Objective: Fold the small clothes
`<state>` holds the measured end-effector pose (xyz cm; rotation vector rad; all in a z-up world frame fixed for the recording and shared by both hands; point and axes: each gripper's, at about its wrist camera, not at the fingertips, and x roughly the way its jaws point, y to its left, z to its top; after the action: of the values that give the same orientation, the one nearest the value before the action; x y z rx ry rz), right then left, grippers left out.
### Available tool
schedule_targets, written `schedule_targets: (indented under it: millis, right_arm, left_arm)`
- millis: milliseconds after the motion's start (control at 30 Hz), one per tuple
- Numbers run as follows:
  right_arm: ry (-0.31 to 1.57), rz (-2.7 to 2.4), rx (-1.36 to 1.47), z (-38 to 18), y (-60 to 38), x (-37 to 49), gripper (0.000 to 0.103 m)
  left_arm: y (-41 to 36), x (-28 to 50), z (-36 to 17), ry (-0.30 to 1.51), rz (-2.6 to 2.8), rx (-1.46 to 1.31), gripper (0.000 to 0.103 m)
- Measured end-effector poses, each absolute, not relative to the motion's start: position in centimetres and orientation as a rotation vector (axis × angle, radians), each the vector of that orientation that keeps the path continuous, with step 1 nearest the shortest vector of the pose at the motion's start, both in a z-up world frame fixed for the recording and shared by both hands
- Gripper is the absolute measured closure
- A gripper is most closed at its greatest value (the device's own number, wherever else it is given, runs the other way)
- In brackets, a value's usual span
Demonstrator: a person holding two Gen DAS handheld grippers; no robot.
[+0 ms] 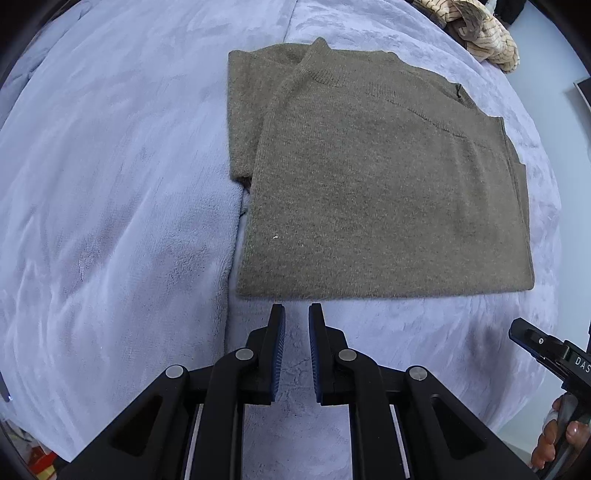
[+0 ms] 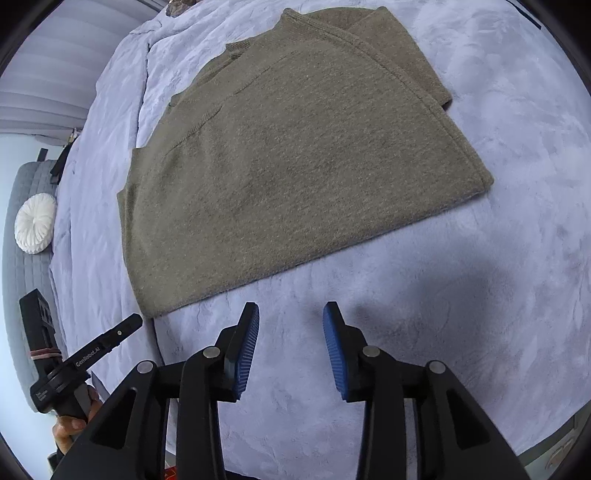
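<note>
An olive-brown knit sweater (image 1: 384, 177) lies flat on a lavender plush blanket (image 1: 110, 184), its sides folded in, collar at the far end. It also shows in the right wrist view (image 2: 288, 162). My left gripper (image 1: 296, 308) is open with a narrow gap, empty, just short of the sweater's near hem. My right gripper (image 2: 291, 308) is open wider, empty, above bare blanket (image 2: 480, 258) near the hem. The right gripper shows at the edge of the left wrist view (image 1: 517, 328); the left gripper shows in the right wrist view (image 2: 133, 321).
A cream striped garment (image 1: 476, 29) is bunched at the far right of the bed. A round white cushion (image 2: 35, 223) rests on a grey quilted surface (image 2: 22, 280) left of the bed. The bed's edge drops off at the right (image 1: 576, 147).
</note>
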<state>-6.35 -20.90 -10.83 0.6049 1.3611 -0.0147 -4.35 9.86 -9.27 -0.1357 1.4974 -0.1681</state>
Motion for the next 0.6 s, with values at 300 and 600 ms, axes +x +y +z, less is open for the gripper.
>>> schedule_targets:
  millis: [300, 600]
  right_arm:
    - [1.368, -0.001, 0.593, -10.1, -18.8, -7.3, 0.056]
    - [1.396, 0.035, 0.571, -10.8, -16.1, -6.9, 0.046]
  left_arm:
    - [10.8, -4.9, -8.9, 1.478, -0.143, -0.118, 0.0]
    - [11.5, -4.6, -8.4, 1.431, -0.122, -0.089, 0.0]
